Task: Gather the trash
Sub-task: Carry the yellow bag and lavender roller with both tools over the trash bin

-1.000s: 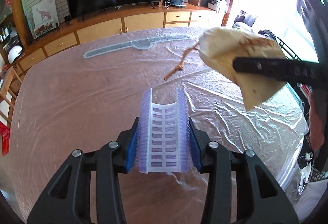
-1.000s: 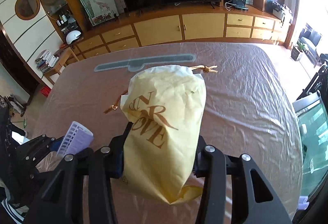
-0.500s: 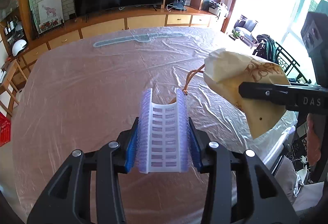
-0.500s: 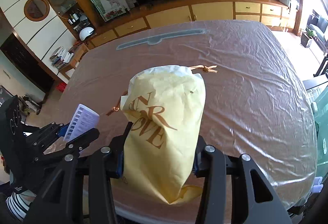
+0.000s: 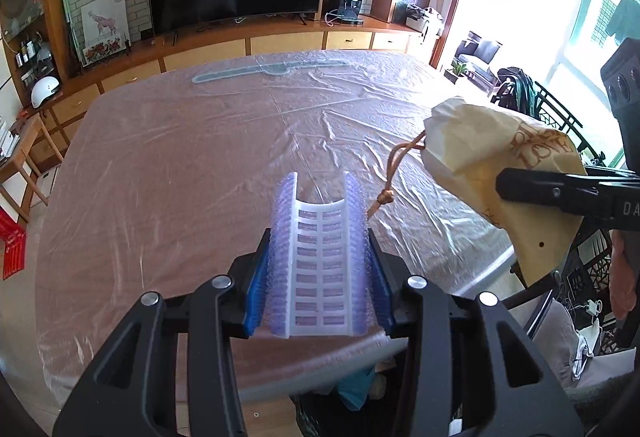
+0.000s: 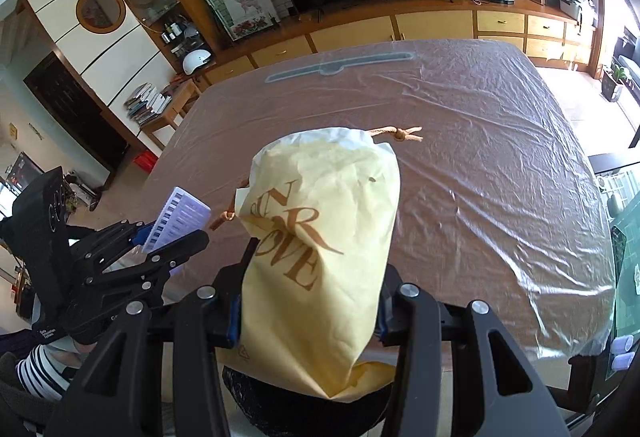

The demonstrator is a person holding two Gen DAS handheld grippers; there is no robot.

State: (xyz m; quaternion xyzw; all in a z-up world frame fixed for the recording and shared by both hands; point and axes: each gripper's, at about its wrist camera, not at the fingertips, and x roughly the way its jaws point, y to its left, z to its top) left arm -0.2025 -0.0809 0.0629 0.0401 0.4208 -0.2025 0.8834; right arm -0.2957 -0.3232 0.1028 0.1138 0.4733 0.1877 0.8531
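between my left gripper's jaws sits a curled white-and-purple plastic strip, clamped at both edges; my right gripper is clenched on a yellow drawstring bag, its brown cord dangling. over the last second both hands have pulled back from the middle of the table to its near edge, so the plastic-covered top now lies mostly beyond them. that suggests both pieces are picked up and heading for disposal. just below the grippers, at the near edge, a dark bin with scraps inside shows, likely the drop point.
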